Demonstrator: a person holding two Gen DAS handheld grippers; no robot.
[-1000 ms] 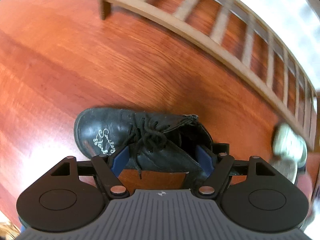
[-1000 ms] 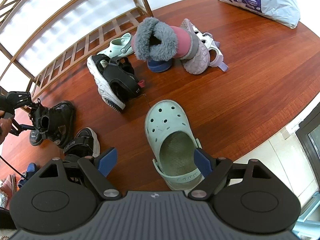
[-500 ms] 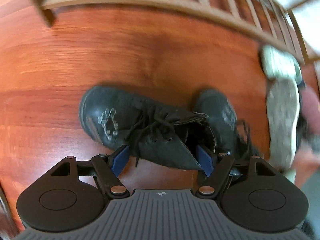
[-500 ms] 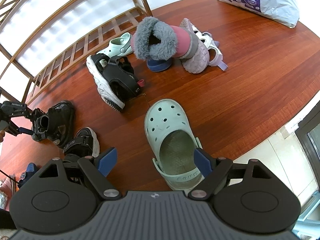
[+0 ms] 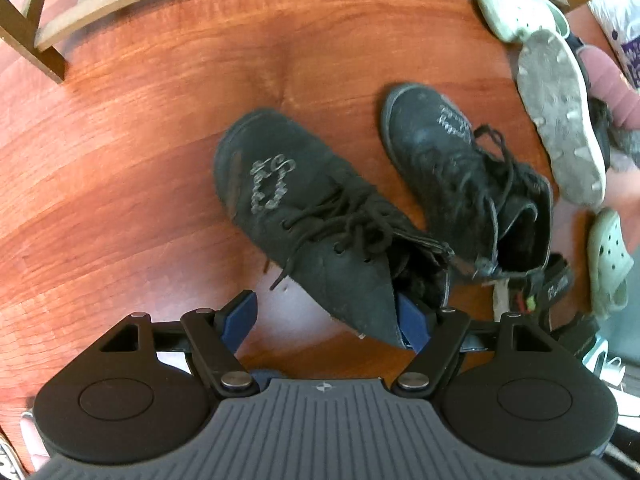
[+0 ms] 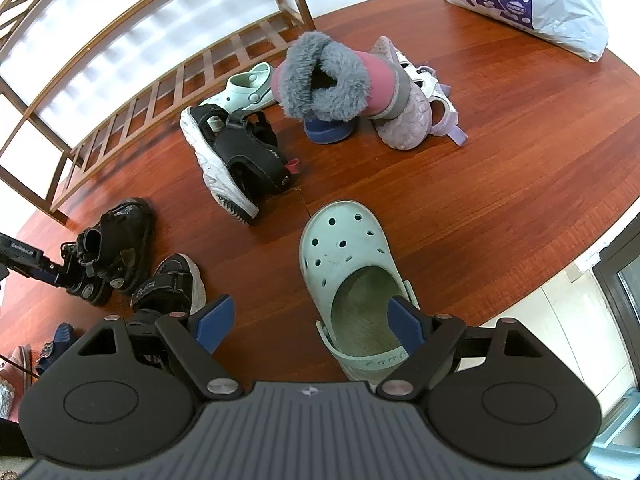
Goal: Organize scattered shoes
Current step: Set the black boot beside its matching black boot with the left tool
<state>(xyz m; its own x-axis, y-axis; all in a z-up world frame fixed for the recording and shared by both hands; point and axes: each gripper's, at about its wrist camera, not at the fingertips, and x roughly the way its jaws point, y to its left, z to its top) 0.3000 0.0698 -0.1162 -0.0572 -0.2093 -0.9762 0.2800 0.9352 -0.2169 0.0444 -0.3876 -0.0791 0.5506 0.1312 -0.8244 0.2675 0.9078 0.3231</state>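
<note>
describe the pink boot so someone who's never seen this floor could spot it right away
Start at the slatted wooden shoe rack along the white wall, then look to the pile of shoes on the red-brown wooden floor by the rack's right-hand post. The pink boot lies tipped on its side atop a navy blue shoe. It alone has a thick grey fur cuff.

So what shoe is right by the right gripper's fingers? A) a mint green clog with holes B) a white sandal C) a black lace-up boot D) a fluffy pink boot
A: in the right wrist view the mint green clog lies on the wooden floor right at the open right gripper, with one blue fingertip over its heel opening.
</note>
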